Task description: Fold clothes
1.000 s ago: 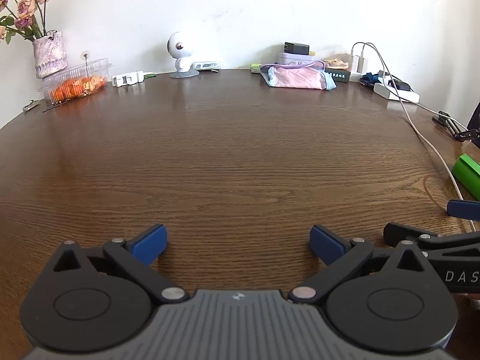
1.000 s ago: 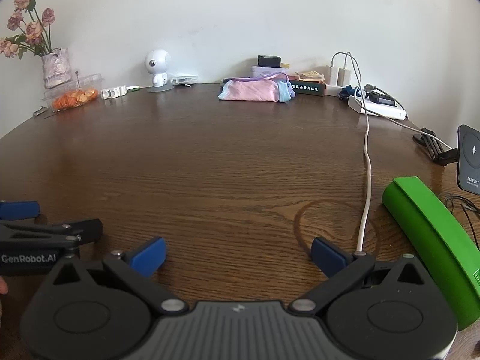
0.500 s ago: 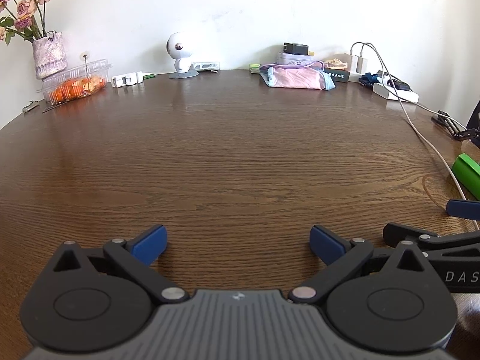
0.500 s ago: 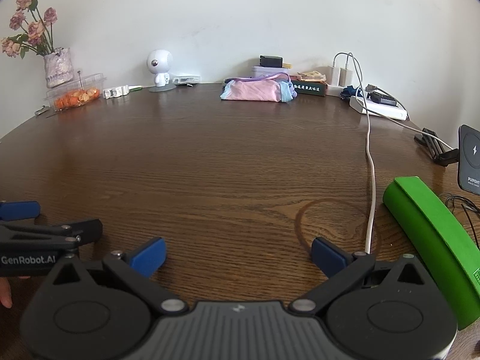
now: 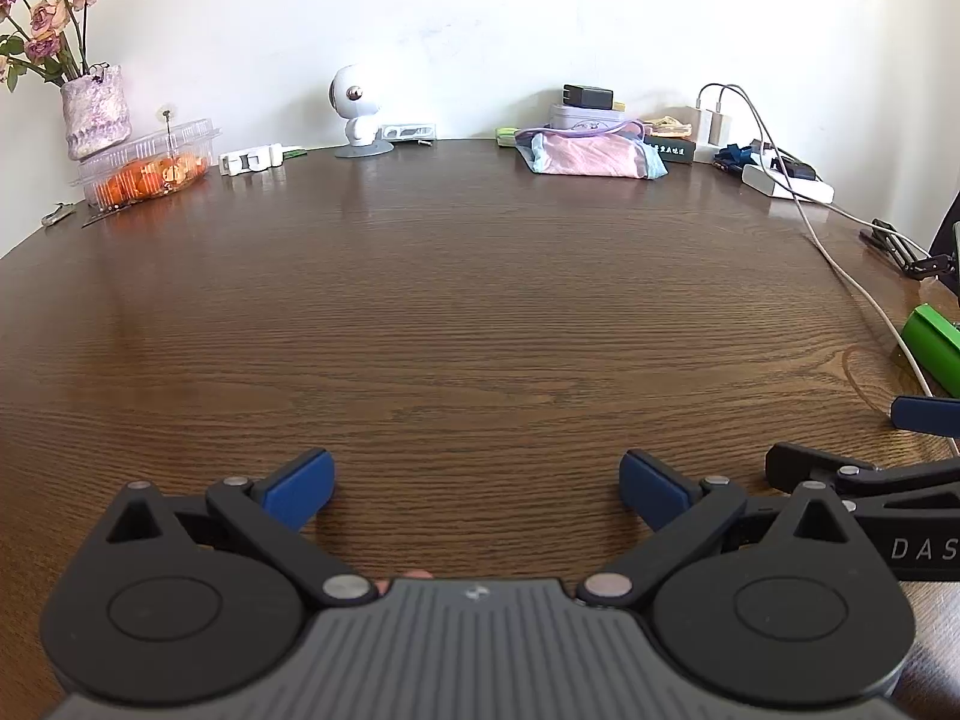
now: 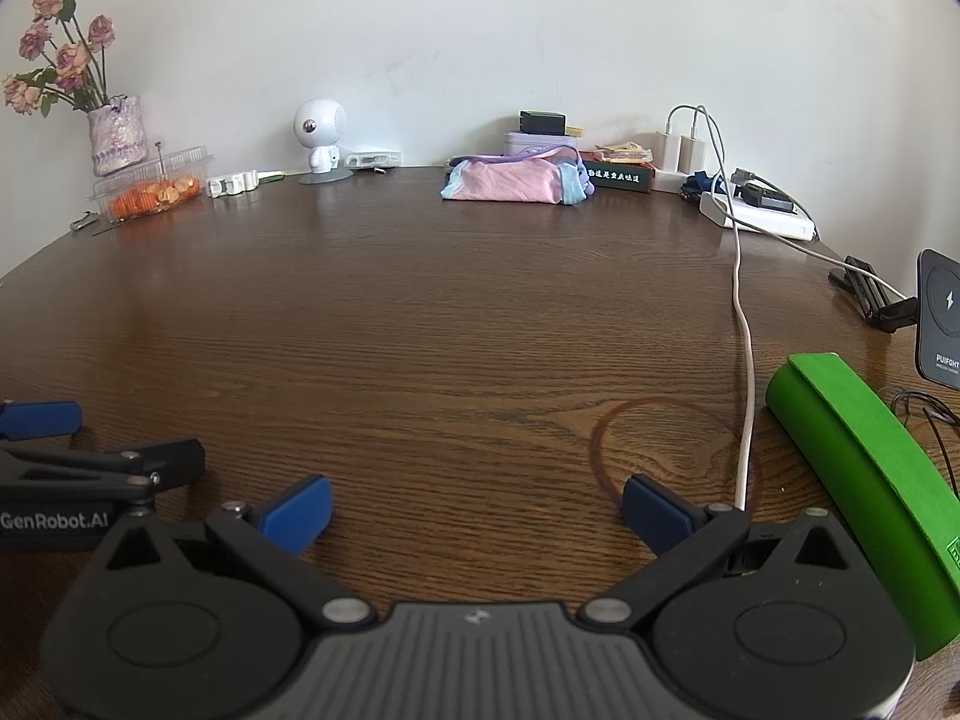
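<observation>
A folded pink garment with light blue and purple trim [image 5: 591, 153] lies at the far edge of the brown wooden table [image 5: 468, 312]; it also shows in the right wrist view [image 6: 516, 183]. My left gripper [image 5: 477, 480] is open and empty, low over the near table edge. My right gripper [image 6: 477, 507] is open and empty, just to its right. Each gripper shows at the edge of the other's view, far from the garment.
A green case [image 6: 864, 480] lies at the right, with a white cable [image 6: 744, 324], a power strip [image 6: 759, 216] and a phone charger stand [image 6: 939, 318]. At the back stand a flower vase [image 5: 96, 111], a clear box of fruit [image 5: 147, 165] and a white robot figure [image 5: 354, 114].
Both grippers stay open and near the same spot; the views shift only slightly.
</observation>
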A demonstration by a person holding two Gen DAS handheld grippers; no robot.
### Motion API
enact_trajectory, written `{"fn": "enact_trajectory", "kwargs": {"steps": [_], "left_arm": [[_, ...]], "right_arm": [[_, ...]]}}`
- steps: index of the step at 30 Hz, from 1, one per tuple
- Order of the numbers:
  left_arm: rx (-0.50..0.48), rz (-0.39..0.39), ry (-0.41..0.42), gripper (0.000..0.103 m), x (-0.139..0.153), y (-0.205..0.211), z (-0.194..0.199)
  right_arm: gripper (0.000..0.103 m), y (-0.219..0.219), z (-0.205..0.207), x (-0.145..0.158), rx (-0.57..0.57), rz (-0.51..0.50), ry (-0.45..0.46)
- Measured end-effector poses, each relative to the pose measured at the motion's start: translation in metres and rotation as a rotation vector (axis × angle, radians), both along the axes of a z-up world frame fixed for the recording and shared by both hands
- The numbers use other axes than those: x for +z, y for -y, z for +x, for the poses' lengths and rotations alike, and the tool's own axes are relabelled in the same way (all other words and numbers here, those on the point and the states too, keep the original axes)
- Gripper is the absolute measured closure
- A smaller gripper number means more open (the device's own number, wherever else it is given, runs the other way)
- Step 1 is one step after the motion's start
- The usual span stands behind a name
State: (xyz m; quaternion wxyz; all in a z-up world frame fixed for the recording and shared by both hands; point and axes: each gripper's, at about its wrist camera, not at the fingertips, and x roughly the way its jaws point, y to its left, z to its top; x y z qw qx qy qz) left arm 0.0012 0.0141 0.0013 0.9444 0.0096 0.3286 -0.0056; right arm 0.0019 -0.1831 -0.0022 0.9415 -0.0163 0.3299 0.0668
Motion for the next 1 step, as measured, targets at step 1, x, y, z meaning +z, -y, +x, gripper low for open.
{"fn": "enact_trajectory", "kwargs": {"steps": [1], "left_arm": [[0.000, 0.000, 0.000, 0.001, 0.0000, 0.0000, -0.0002]], "right_arm": [[0.000, 0.0000, 0.0000, 0.0000, 0.000, 0.000, 0.000]]}}
